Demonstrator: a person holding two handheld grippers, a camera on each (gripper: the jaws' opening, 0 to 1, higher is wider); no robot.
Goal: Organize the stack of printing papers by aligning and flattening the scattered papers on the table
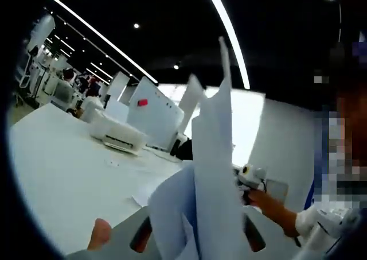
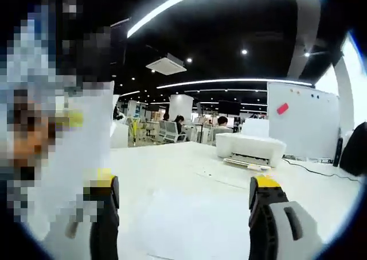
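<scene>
Two grippers: one busy, one idle
left gripper (image 1: 198,237): clamped on paper sheets (image 1: 212,174), held upright at 12 o'clock, likely to square edges before laying flat
right gripper (image 2: 186,214): jaws wide apart, holding nothing
loose sheet (image 2: 195,222): flat on table (image 2: 172,162) between right jaws
printer (image 2: 250,147): 1 o'clock, untouched

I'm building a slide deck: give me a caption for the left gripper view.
Left gripper holds white paper sheets upright above the white table.
</scene>
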